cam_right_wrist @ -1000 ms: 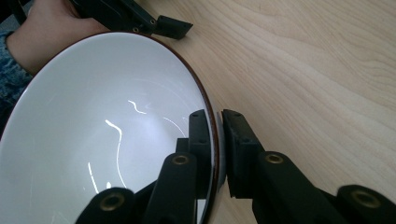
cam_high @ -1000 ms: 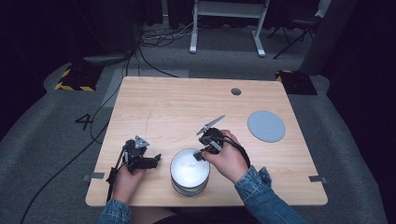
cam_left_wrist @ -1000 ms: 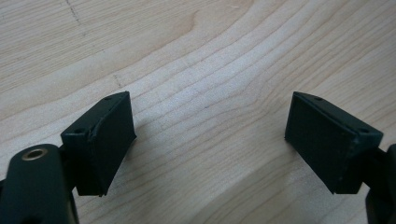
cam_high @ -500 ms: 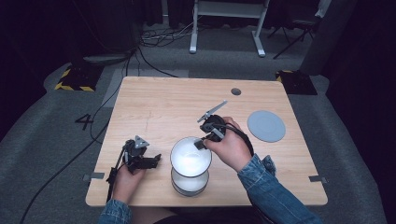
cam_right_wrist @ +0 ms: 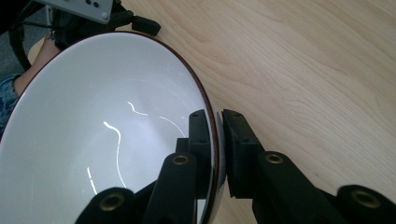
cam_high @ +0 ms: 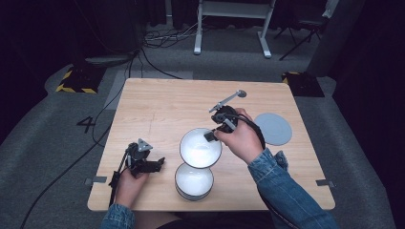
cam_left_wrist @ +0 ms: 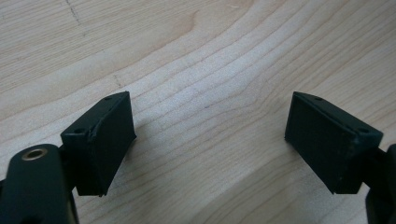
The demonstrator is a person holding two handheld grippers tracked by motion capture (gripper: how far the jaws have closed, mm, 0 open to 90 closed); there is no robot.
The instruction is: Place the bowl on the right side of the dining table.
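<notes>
My right gripper [cam_high: 210,136] is shut on the rim of a white bowl [cam_high: 200,148] and holds it tilted in the air. In the right gripper view one jaw sits inside the white bowl [cam_right_wrist: 102,140] and the other outside, the right gripper [cam_right_wrist: 218,140] pinching its dark-edged wall. Below it a second white bowl [cam_high: 193,181] stands on the table near the front edge. My left gripper [cam_high: 157,164] rests on the table to the left of the bowls. The left gripper [cam_left_wrist: 210,135] has its jaws wide apart, with bare wood between them.
A grey round disc [cam_high: 273,128] lies on the wooden table [cam_high: 157,109] at the right. A small dark round spot [cam_high: 241,93] marks the far side of the table. Cables trail off the table's left side onto the floor.
The right gripper has lifted the upper bowl off the lower one and carried it up and slightly away. The left gripper has stayed put.
</notes>
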